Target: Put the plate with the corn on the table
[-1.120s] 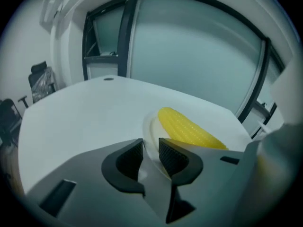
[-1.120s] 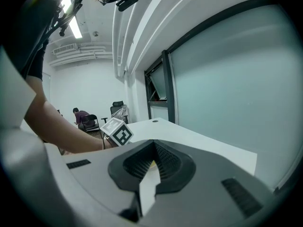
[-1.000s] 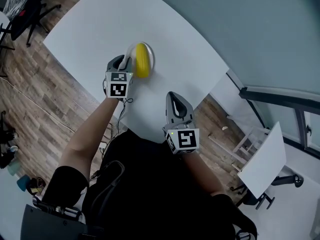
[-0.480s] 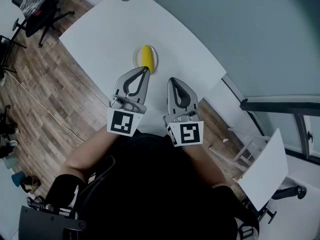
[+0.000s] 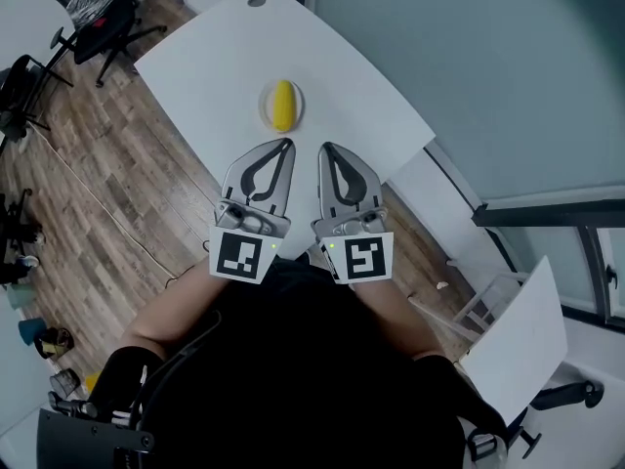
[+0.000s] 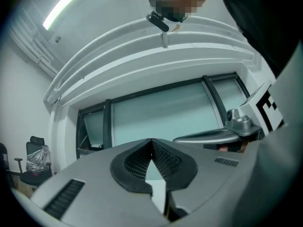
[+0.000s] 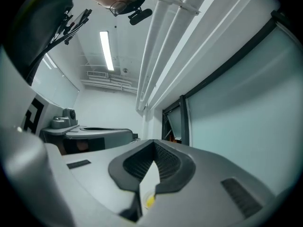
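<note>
A small white plate (image 5: pixel 266 107) with a yellow corn cob (image 5: pixel 283 105) on it rests on the white table (image 5: pixel 342 86), near the middle. My left gripper (image 5: pixel 285 146) is shut and empty, held back from the plate near the table's front edge. Right beside it, my right gripper (image 5: pixel 326 149) is also shut with nothing in it. In the left gripper view the jaws (image 6: pixel 151 141) meet at the tips. The right gripper view shows closed jaws (image 7: pixel 154 143) and a sliver of the corn cob (image 7: pixel 149 201) below them.
A black office chair (image 5: pixel 98 8) stands on the wooden floor (image 5: pixel 88 193) at the upper left. A round grommet (image 5: pixel 256 1) sits near the table's far end. A glass wall (image 5: pixel 488 57) runs along the right, and a white panel (image 5: pixel 513 330) leans at the lower right.
My left gripper has let go of the plate's edge and drawn back toward the body, ending beside the right gripper. The plate with the corn stays on the table.
</note>
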The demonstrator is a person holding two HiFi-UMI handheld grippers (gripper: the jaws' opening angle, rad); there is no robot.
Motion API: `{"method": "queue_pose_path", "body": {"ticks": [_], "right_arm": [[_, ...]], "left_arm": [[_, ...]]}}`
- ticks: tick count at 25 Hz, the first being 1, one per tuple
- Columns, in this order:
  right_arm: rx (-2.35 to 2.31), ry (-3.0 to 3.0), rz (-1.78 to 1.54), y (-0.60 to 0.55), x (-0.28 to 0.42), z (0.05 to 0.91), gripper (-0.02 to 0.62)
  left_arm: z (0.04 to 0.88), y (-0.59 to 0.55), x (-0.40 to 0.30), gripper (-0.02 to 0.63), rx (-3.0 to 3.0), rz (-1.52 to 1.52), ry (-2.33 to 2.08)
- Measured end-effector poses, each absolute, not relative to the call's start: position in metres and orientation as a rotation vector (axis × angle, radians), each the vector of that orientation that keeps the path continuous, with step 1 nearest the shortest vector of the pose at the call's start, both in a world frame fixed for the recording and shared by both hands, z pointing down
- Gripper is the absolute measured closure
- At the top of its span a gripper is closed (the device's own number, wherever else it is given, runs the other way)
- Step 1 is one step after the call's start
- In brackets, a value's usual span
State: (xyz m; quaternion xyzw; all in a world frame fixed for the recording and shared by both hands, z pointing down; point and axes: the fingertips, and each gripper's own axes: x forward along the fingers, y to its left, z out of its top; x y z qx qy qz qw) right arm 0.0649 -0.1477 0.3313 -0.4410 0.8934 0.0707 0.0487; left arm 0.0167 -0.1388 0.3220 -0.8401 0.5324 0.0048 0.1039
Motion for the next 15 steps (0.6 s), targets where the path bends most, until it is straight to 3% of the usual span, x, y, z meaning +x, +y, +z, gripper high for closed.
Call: {"method": "queue_pose_path", "body": {"ticks": [15], "right_arm": [[-1.329, 2.686, 0.232, -0.1, 0.077, 0.322, 0.594]], "left_arm": [[0.314, -0.097, 0.023, 0.603, -2.418, 0.065, 1.636]]}}
